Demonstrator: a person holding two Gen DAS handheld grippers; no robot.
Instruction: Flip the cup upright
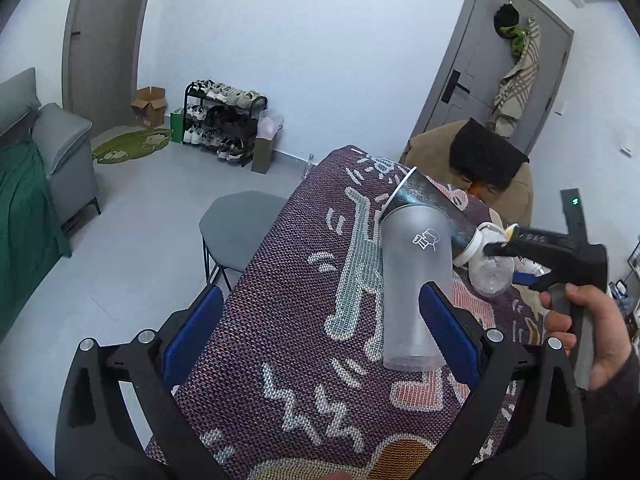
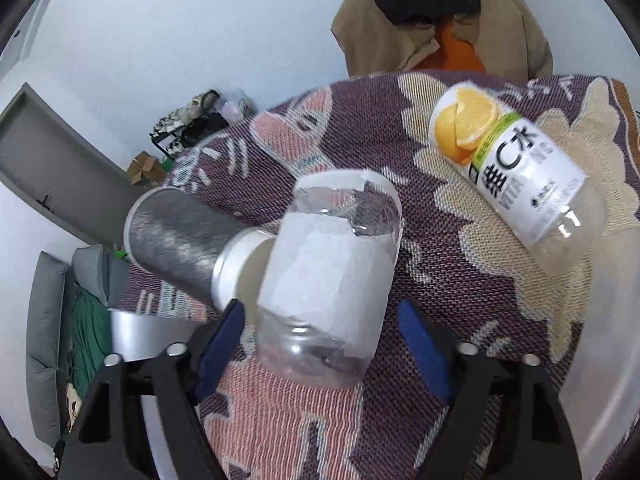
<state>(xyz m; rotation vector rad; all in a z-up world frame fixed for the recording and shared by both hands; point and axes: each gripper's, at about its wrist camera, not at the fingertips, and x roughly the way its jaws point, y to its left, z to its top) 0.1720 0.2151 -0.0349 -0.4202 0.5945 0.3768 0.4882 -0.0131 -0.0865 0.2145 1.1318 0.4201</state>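
A frosted grey cup point(image 1: 414, 280) with a small white logo lies on its side on the patterned cloth point(image 1: 280, 340). My left gripper point(image 1: 320, 332) is open, its right blue pad point(image 1: 448, 332) beside the cup's lower end. A dark paper cup point(image 1: 436, 208) with a white rim lies behind it, also seen in the right wrist view point(image 2: 180, 244). My right gripper point(image 2: 316, 340) is open around a clear plastic cup with a white label point(image 2: 332, 276), lying on its side; it also shows in the left wrist view point(image 1: 492, 272).
An orange-label drink bottle point(image 2: 516, 172) lies on the cloth at the right. A chair with a tan coat point(image 2: 440, 20) stands behind the table. A grey stool point(image 1: 240, 228) stands left of the table edge. A clear container rim point(image 2: 600, 340) is at the right.
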